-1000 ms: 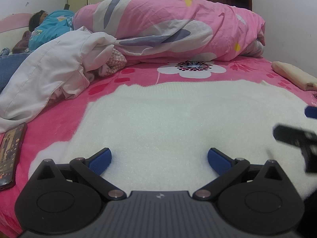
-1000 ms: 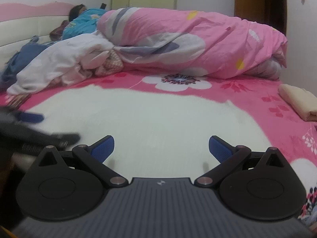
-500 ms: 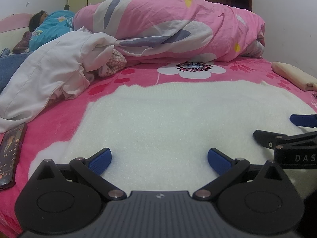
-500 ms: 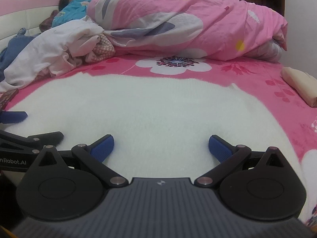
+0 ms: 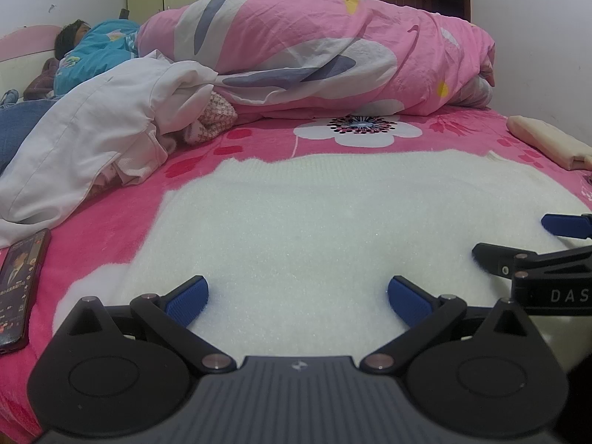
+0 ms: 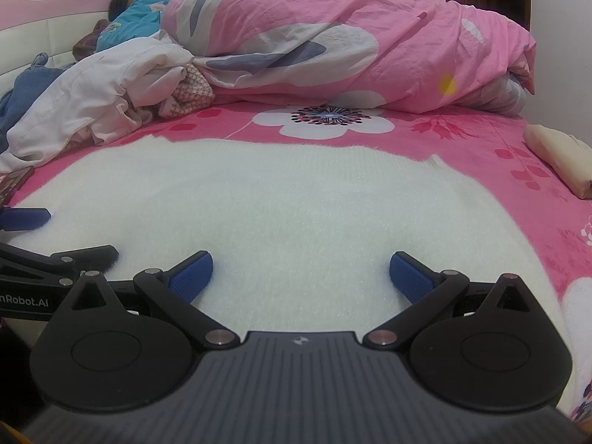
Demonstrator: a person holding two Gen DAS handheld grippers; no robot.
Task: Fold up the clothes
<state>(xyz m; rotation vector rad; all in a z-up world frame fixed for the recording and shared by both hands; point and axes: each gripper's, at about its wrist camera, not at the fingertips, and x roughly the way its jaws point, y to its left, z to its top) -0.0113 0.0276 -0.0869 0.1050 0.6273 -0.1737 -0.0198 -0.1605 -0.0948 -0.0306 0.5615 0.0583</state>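
- While both tools are held low at the near edge of the bed, a white knitted sweater (image 5: 318, 229) is seen spread flat on the pink floral bedsheet (image 5: 111, 222), filling most of the foreground in both wrist views
- The left gripper (image 5: 298, 296) is held with its jaws wide apart, nothing between them, its blue pads (image 5: 187, 298) low over the near part of the sweater; whether the pads press into the knit cannot be made out
- The right gripper (image 6: 300, 275) is likewise spread wide and empty over the same near edge, and its side is seen at the right border of the left view
- A rolled pink quilt (image 5: 333, 55) with grey and white flower shapes is piled across the far part of the bed
- A crumpled white garment (image 5: 96, 140) is heaped to the left of the sweater, apart from it, with a pink checked cloth (image 5: 218, 118) tucked beside it
- A phone (image 5: 18, 288) with its screen lit is lying on the sheet at the left, near the sweater's left edge
- A folded cream cloth (image 6: 558, 155) is placed at the right edge of the bed
- A person in a blue top (image 6: 137, 11) is seen lying at the far left, by the headboard
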